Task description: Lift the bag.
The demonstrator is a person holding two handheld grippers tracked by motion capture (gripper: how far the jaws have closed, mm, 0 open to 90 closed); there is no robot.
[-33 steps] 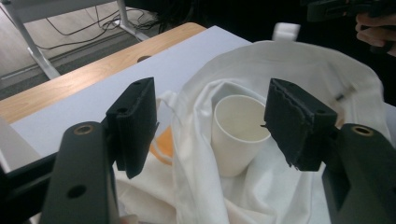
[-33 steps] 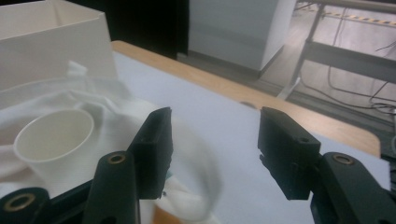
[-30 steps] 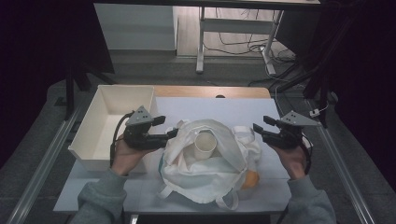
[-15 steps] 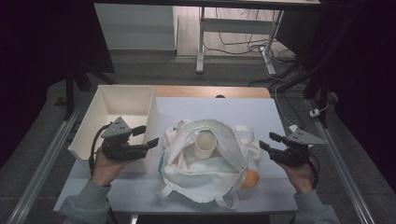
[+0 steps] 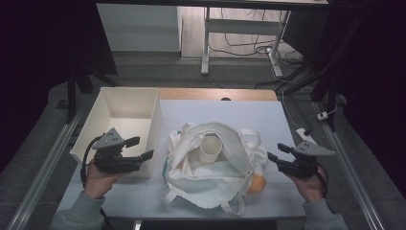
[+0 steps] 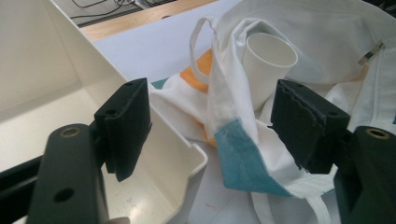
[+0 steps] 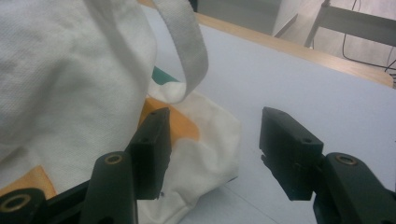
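A white cloth bag (image 5: pixel 215 175) with orange and teal patches lies open in the middle of the table. A white paper cup (image 5: pixel 210 148) stands upright inside it. My left gripper (image 5: pixel 142 147) hovers at the near right corner of the white bin (image 5: pixel 127 115), left of the bag. Its jaws have just been opening and grip nothing; the bag's teal corner (image 6: pixel 245 161) and the cup (image 6: pixel 268 60) lie beyond them. My right gripper (image 5: pixel 276 152) stands open right of the bag. The bag's orange-patched corner (image 7: pixel 187 135) lies beside its left jaw, untouched, with a handle strap (image 7: pixel 189 51) looping above.
The bin is empty and sits along the table's left side. Bare pale tabletop (image 5: pixel 225 108) stretches behind the bag and to its right (image 7: pixel 303 88). Metal rails (image 5: pixel 43 163) run along both table sides. A desk frame and cables stand on the floor beyond the far edge.
Both grippers have drawn away from the bag's sides, outward and toward the near edge. The left one now sits by the bin's corner. The bag and cup have stayed put.
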